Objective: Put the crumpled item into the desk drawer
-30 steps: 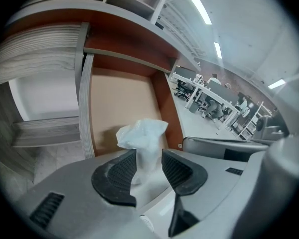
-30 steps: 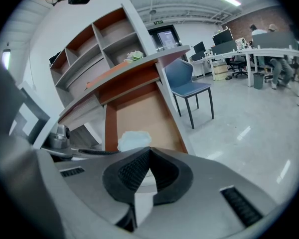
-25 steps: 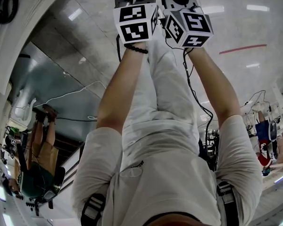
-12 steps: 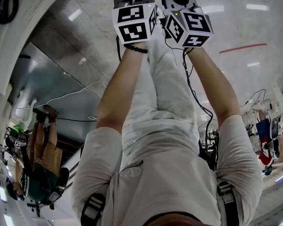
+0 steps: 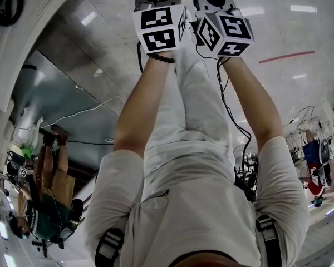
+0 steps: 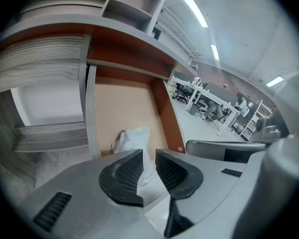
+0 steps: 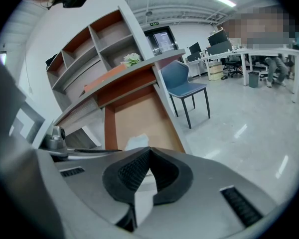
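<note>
The crumpled white item (image 6: pixel 132 139) lies on the tan floor of the open desk drawer (image 6: pixel 124 103), near its front left. In the left gripper view my left gripper (image 6: pixel 149 156) hovers just above and short of the item. Its jaws are closing with a narrow gap, and nothing is pinched between the pads. The right gripper view shows the same item (image 7: pixel 137 142) in the drawer (image 7: pixel 139 116) just beyond my right gripper (image 7: pixel 149 152), whose jaw tips meet, shut and empty. The head view gives only the two marker cubes (image 5: pixel 158 29) side by side at the top edge.
Reddish-brown drawer walls (image 6: pixel 164 113) flank the item. The desk top (image 7: pixel 124 76) and open shelving (image 7: pixel 89 49) rise above the drawer. A blue chair (image 7: pixel 184 86) stands on the glossy floor to the right. Office desks and chairs (image 6: pixel 204 101) fill the background.
Both marker cubes stay in nearly the same place at the top of the head view. A bystander at the lower left has shifted slightly.
</note>
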The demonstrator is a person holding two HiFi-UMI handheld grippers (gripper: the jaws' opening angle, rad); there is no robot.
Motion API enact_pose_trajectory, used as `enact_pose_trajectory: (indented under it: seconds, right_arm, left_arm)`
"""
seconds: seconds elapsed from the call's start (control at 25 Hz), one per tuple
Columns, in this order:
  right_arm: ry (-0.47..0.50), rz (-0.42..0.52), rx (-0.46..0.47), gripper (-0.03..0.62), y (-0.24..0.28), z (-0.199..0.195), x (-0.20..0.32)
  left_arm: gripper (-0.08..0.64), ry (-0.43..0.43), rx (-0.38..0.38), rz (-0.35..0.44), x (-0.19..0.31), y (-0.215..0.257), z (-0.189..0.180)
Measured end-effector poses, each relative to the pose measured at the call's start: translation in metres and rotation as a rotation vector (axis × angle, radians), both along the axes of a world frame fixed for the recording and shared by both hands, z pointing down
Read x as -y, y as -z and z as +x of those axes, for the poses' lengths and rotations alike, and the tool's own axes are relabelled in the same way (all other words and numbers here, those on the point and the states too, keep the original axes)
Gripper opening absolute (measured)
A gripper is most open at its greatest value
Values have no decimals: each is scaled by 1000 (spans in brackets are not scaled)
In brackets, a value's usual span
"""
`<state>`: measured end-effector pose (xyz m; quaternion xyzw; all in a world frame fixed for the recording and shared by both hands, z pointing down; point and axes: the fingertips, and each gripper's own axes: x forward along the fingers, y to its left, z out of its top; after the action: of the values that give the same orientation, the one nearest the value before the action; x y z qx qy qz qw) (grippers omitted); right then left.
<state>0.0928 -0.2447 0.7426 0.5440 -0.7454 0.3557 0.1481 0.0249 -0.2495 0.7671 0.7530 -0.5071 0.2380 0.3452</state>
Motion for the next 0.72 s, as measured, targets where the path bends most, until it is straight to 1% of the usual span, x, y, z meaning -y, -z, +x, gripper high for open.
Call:
enact_pose_trajectory:
  seconds: [0.12, 0.24, 0.32, 0.44, 0.6, 0.72]
  right_arm:
    - [-7, -1, 1, -2, 0, -1, 0]
    - [-12, -4, 0, -2, 2, -1, -2]
    - [-14, -3, -2, -2, 8, 0, -8]
    - [-18, 11, -5, -2, 23, -1, -7]
    - [-28, 30, -5, -2, 44, -1, -5]
    - [-21, 38, -6, -2, 65, 1, -5]
  left_arm:
    - [72, -8, 20, 10, 0, -1, -4]
    - [43, -4, 16, 2, -1, 0, -8]
    - [31, 3, 17, 5, -5, 6, -11]
    - [4, 12, 21, 32, -3, 21, -18]
    - [2, 20, 20, 36, -4, 37, -25]
    - [2, 18, 27, 47, -3, 60, -28]
